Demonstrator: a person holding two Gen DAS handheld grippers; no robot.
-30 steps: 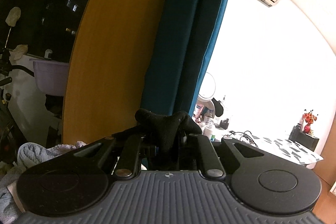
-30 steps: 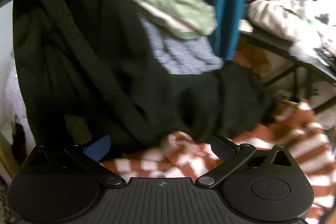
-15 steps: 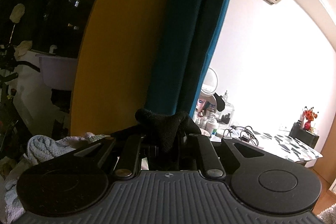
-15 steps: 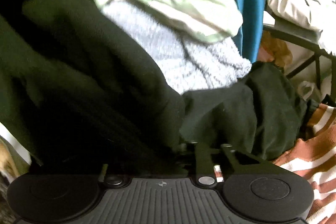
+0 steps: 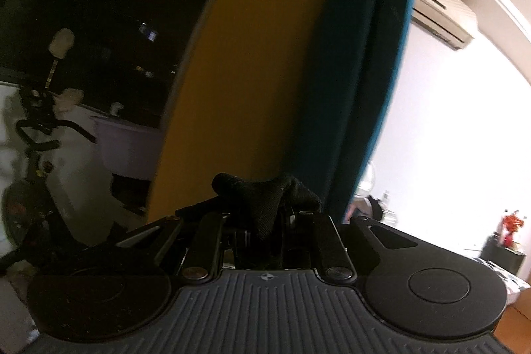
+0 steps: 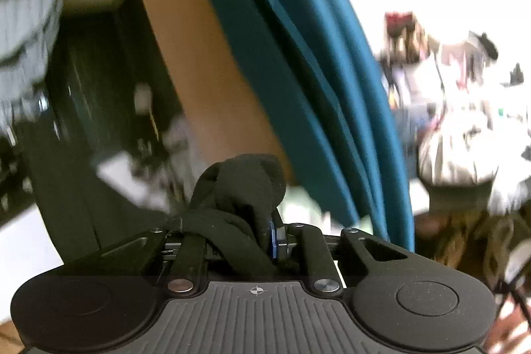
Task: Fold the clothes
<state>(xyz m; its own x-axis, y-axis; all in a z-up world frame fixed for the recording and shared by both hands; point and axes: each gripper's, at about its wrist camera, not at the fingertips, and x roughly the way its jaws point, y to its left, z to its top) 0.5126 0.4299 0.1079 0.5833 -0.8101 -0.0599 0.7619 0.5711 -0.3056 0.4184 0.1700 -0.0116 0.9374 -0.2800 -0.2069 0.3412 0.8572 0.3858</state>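
Fabric fills both sets of jaws: the left gripper is clamped on a bunched fold of the black garment, which pokes up above its closed fingers, and the right gripper pinches another wad of the same black garment, a blue pad showing at the fold's right side. Both grippers point upward and away, toward the teal curtain and the yellow panel beside it (the right view is blurred). Half a second ago the right gripper was low, buried in the dark cloth over the pile of laundry; now it is raised and the pile is out of view. The left gripper has tilted slightly, keeping its grip throughout.
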